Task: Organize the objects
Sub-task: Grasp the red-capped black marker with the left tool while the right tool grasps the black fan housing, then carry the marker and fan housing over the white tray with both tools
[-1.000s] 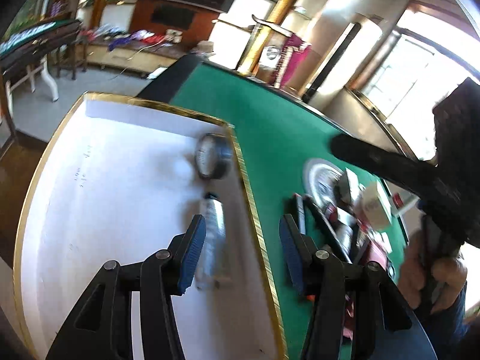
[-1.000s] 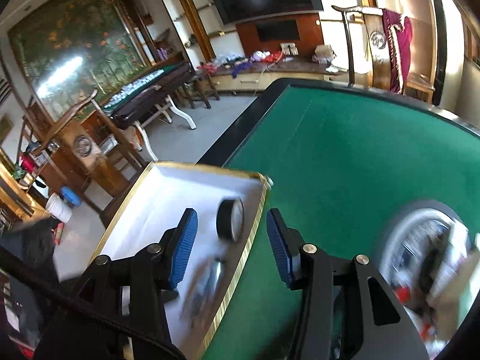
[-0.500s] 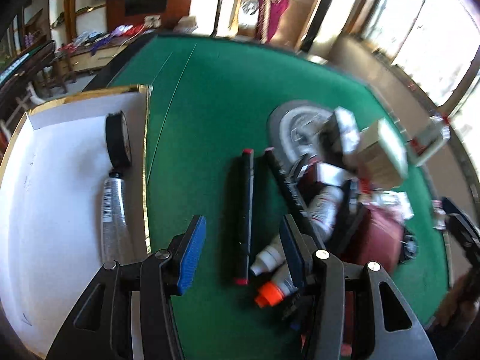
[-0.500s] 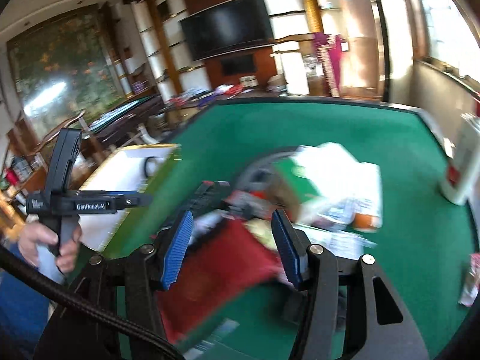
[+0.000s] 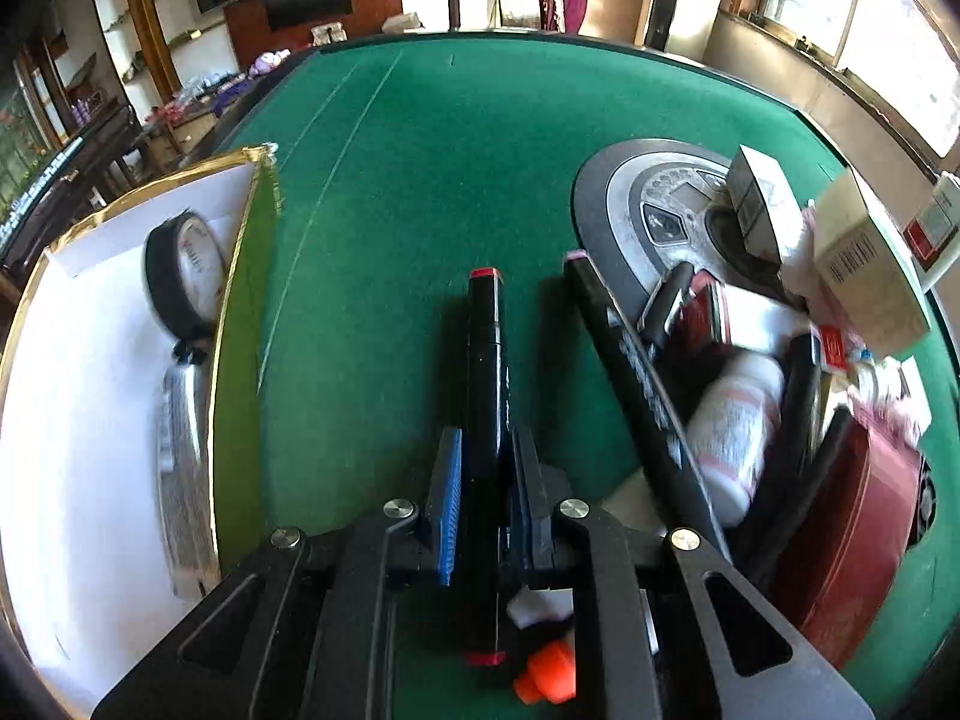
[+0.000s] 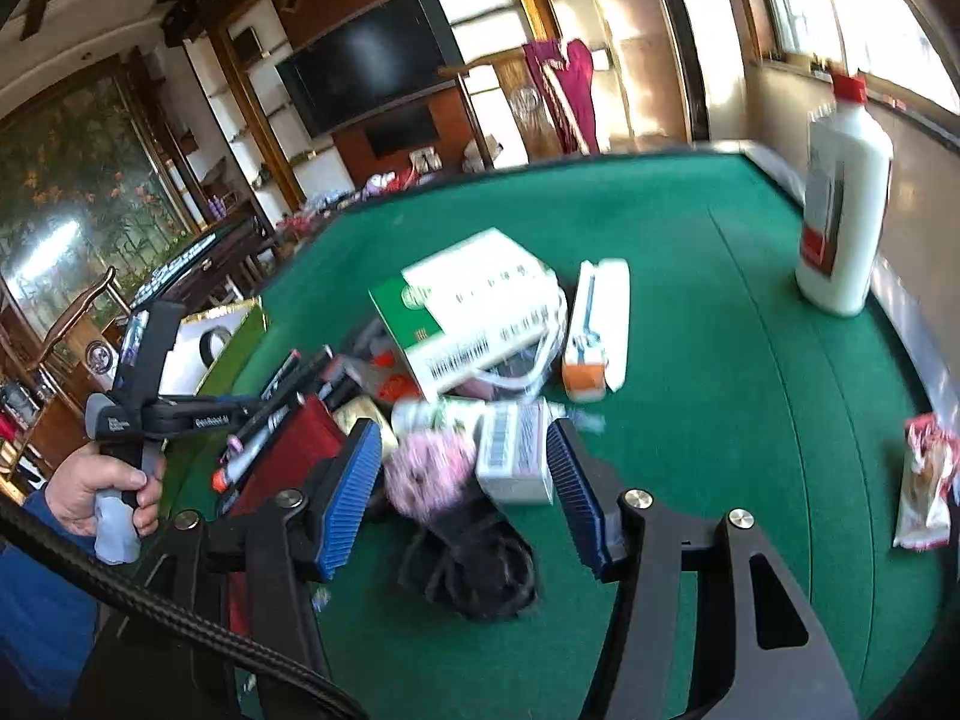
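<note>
The left gripper point(image 5: 486, 480) points steeply down toward the green table, its jaws closing with both blue pads pressed against a black marker point(image 5: 485, 372) that runs lengthwise between them. In the right wrist view the person's left hand point(image 6: 102, 489), in a blue sleeve, grips that gripper's handle by the table's left edge. The right gripper point(image 6: 462, 480) tilts down over the table's middle, jaws opening; nothing is pinched between its pads.

Wall television point(image 6: 372, 75), sunlit windows point(image 5: 870, 30), wooden shelving point(image 6: 240, 120).
</note>
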Action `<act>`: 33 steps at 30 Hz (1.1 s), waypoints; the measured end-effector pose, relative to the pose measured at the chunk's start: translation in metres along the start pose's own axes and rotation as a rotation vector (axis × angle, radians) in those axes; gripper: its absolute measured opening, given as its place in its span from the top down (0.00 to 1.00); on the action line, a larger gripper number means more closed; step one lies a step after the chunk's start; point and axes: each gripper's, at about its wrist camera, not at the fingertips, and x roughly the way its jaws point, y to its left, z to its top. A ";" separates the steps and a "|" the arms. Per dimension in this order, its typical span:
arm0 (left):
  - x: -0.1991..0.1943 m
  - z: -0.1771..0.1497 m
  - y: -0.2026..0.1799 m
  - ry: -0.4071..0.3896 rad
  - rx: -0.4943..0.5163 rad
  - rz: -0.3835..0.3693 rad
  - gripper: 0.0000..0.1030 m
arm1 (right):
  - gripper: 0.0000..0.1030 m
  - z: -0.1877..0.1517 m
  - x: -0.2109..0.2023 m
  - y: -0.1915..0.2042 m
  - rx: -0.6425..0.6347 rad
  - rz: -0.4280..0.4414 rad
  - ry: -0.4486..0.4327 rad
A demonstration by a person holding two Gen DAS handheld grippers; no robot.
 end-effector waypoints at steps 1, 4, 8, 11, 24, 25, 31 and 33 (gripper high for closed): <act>-0.001 -0.003 -0.003 -0.014 0.009 0.015 0.88 | 0.39 -0.006 0.001 -0.006 -0.009 -0.007 0.018; -0.008 -0.015 -0.005 -0.059 0.024 0.046 0.88 | 0.33 -0.025 0.008 -0.011 -0.053 -0.037 0.068; -0.007 -0.020 -0.007 -0.096 0.029 0.054 0.88 | 0.32 -0.032 0.021 0.002 -0.138 -0.056 0.119; -0.008 -0.023 -0.008 -0.112 0.047 0.056 0.88 | 0.26 -0.041 0.031 0.016 -0.245 -0.110 0.137; -0.007 -0.019 -0.006 -0.135 0.042 0.008 0.89 | 0.34 -0.046 0.054 0.015 -0.355 -0.129 0.180; -0.008 -0.020 -0.004 -0.134 0.033 -0.003 0.89 | 0.34 -0.047 0.052 0.014 -0.350 -0.133 0.176; -0.030 -0.018 -0.005 -0.196 0.017 -0.057 0.89 | 0.34 -0.040 0.027 0.007 -0.257 -0.055 0.103; -0.035 -0.016 -0.005 -0.211 0.020 -0.060 0.89 | 0.34 -0.040 0.022 0.008 -0.246 -0.031 0.087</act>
